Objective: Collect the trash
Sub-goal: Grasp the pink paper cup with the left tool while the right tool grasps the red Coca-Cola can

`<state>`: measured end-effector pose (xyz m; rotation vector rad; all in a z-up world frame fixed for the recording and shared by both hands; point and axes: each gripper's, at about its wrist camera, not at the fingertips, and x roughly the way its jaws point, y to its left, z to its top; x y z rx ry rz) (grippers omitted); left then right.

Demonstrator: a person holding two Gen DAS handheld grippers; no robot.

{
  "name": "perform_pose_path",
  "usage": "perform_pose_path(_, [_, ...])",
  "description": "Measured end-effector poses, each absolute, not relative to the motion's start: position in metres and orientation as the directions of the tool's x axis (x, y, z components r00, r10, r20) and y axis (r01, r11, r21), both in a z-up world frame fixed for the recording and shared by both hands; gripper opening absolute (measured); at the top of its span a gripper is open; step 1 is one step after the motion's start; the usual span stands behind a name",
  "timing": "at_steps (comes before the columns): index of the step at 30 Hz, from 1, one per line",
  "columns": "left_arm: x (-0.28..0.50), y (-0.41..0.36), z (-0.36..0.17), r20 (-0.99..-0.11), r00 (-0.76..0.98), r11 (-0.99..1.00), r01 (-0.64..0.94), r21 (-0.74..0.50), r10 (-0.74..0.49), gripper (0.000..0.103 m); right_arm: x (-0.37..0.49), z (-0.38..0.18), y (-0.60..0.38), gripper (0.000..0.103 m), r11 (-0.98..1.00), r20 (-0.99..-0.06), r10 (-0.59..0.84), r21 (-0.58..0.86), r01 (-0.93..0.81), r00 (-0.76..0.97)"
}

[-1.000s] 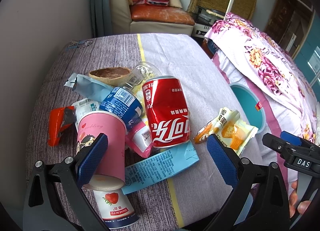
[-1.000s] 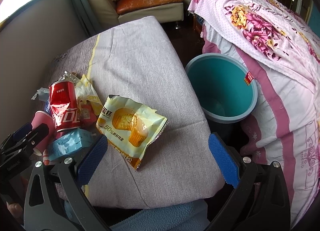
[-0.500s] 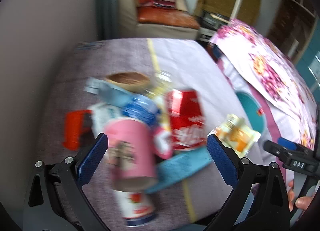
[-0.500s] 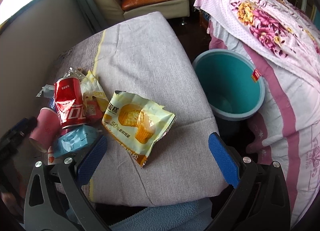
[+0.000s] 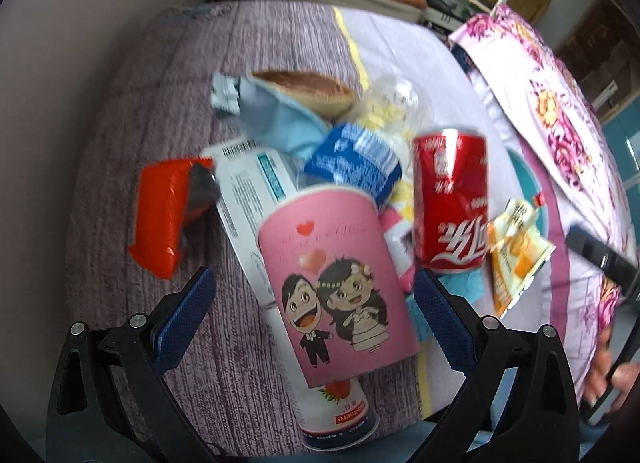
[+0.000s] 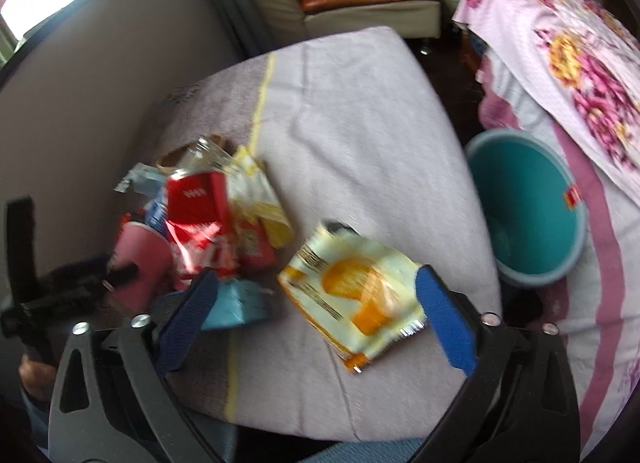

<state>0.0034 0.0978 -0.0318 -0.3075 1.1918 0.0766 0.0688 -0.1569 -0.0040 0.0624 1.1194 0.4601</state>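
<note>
A heap of trash lies on the purple-grey cloth point(image 5: 240, 363). A pink paper cup point(image 5: 332, 283) with a cartoon couple lies on its side between the pads of my left gripper point(image 5: 313, 275), which stands open without touching it. Beside the cup stands a dented red can point(image 5: 452, 199), and a white strawberry cup point(image 5: 340, 411) pokes out under it. My right gripper point(image 6: 317, 275) hovers over a yellow cake wrapper point(image 6: 356, 295), which lies between its jaws. The jaws are closing, but the pads are not pressing on it. A teal bin point(image 6: 528, 207) stands on the floor at the right.
An orange wrapper point(image 5: 164, 215), a white box point(image 5: 244, 199), a blue wrapper point(image 5: 352, 163) and a light blue carton point(image 6: 236, 303) lie in the heap. A floral bedspread point(image 6: 580, 75) hangs over the bin's far side. A wall point(image 5: 60, 103) runs along the left.
My left gripper has swung left and lower, so the pink cup now lies between its jaws. My right gripper has come closer over the yellow wrapper and its jaws have narrowed a little.
</note>
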Motion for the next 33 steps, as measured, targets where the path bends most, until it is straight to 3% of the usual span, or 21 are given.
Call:
perform_pose_path(1, [0.002,0.1,-0.038,-0.923,0.363,0.952,-0.22,-0.214,-0.124,0.099,0.072,-0.003,-0.15,0.077,0.898,-0.852,0.396,0.283,-0.336,0.342])
perform_pose_path(2, [0.0,0.101,-0.04,-0.921,0.364,0.948,-0.221,-0.23,-0.139,0.088,0.076,-0.002,-0.143,0.068,0.889,-0.853,0.411,0.297,-0.348,0.322])
perform_pose_path(3, [0.0,0.102,-0.043,-0.917,0.364,0.942,-0.219,-0.253,-0.162,0.081,0.082,-0.003,-0.134,0.063,0.877,-0.854,0.429,0.315,-0.364,0.295])
perform_pose_path(4, [-0.002,0.103,-0.046,-0.916,0.357,0.937,-0.218,-0.273,-0.184,0.064,0.085,-0.004,-0.127,0.06,0.868,-0.856,0.439,0.325,-0.376,0.275])
perform_pose_path(5, [-0.003,0.104,-0.047,-0.913,0.358,0.934,-0.217,-0.283,-0.194,0.063,0.088,-0.006,-0.118,0.06,0.86,-0.86,0.446,0.333,-0.387,0.25])
perform_pose_path(10, [-0.015,0.107,-0.045,-0.894,0.392,0.929,-0.198,-0.314,-0.218,0.062,0.102,-0.018,-0.073,0.061,0.826,-0.877,0.456,0.354,-0.44,0.152])
perform_pose_path(14, [-0.021,0.114,-0.043,-0.877,0.416,0.92,-0.19,-0.341,-0.239,0.062,0.107,-0.029,-0.048,0.071,0.814,-0.889,0.444,0.347,-0.466,0.113])
perform_pose_path(18, [-0.021,0.113,-0.042,-0.872,0.423,0.916,-0.195,-0.352,-0.245,0.062,0.112,-0.04,-0.032,0.071,0.815,-0.9,0.425,0.335,-0.472,0.094])
perform_pose_path(19, [-0.022,0.113,-0.041,-0.869,0.428,0.914,-0.193,-0.356,-0.248,0.062,0.113,-0.042,-0.03,0.071,0.815,-0.899,0.429,0.342,-0.467,0.09])
perform_pose_path(20, [-0.023,0.114,-0.039,-0.866,0.433,0.913,-0.192,-0.359,-0.25,0.062,0.113,-0.044,-0.03,0.059,0.813,-0.897,0.433,0.347,-0.468,0.087])
perform_pose_path(21, [-0.025,0.115,-0.036,-0.863,0.438,0.913,-0.191,-0.362,-0.251,0.062,0.113,-0.046,-0.029,0.057,0.805,-0.892,0.443,0.352,-0.478,0.088])
perform_pose_path(33, [-0.037,0.122,0.013,-0.822,0.53,0.918,-0.184,-0.351,-0.208,0.062,0.11,-0.002,-0.07,0.056,0.77,-0.817,0.555,0.433,-0.468,0.156])
